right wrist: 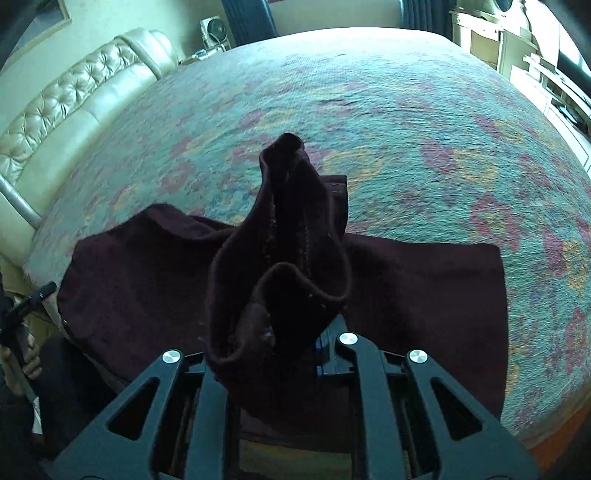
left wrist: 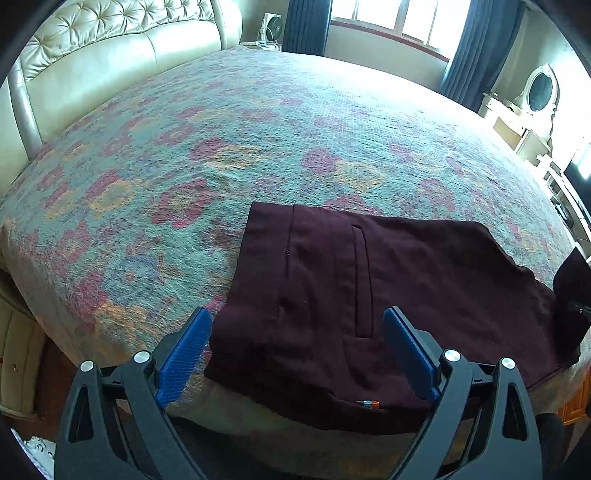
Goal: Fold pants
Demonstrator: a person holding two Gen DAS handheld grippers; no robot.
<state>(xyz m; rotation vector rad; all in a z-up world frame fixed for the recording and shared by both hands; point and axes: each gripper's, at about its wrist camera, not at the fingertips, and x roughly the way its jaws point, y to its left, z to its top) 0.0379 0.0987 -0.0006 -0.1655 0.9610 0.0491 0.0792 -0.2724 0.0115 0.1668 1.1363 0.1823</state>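
Dark maroon pants (left wrist: 406,277) lie flat on the near part of the bed, with a slit pocket (left wrist: 360,280) facing up. My left gripper (left wrist: 297,314) hovers open just above the waist end, its blue pads (left wrist: 184,354) wide apart and nothing between them. In the right wrist view, my right gripper (right wrist: 295,343) is shut on a bunched leg end (right wrist: 288,240) of the pants and holds it up above the flat part (right wrist: 424,288). Cloth hides its fingertips. A hand with the left gripper (right wrist: 22,321) shows at the left edge.
A floral bedspread (left wrist: 258,129) covers the large bed. A cream tufted headboard (left wrist: 92,55) runs along the left. A small fan (left wrist: 271,29), dark curtains (left wrist: 476,48), a window and a white dresser with an oval mirror (left wrist: 539,92) stand beyond the bed.
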